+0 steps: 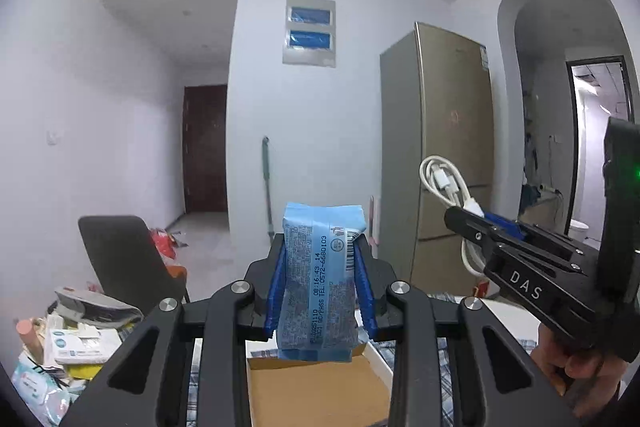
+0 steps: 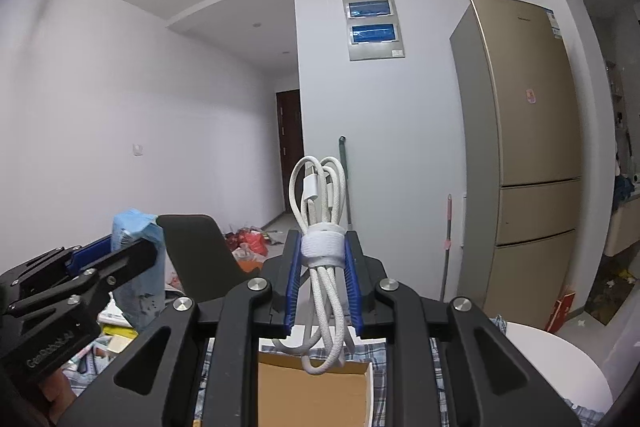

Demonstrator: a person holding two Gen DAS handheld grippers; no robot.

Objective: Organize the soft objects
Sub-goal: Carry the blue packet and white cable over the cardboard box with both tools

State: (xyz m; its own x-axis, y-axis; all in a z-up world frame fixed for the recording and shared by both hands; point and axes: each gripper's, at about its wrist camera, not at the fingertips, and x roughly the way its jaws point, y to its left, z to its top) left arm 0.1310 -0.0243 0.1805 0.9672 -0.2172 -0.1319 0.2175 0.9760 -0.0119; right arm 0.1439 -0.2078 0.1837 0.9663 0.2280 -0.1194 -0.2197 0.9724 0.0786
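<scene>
My left gripper (image 1: 320, 251) is shut on a light blue tissue packet (image 1: 318, 279) that stands upright between the blue pads, held in the air above an open cardboard box (image 1: 316, 391). My right gripper (image 2: 323, 247) is shut on a coiled white charging cable (image 2: 322, 227) bound with a white strap; its loops hang over the same box (image 2: 312, 395). In the left wrist view the right gripper (image 1: 476, 217) shows at the right with the cable (image 1: 444, 183). In the right wrist view the left gripper (image 2: 116, 251) and the packet (image 2: 138, 259) show at the left.
The box lies on a plaid cloth (image 2: 440, 367). A dark chair (image 1: 120, 259) stands behind; a heap of packets and papers (image 1: 68, 339) lies at the left. A gold fridge (image 2: 520, 155) and a mop (image 2: 344, 179) stand by the far wall. A white round table (image 2: 560, 367) is at the right.
</scene>
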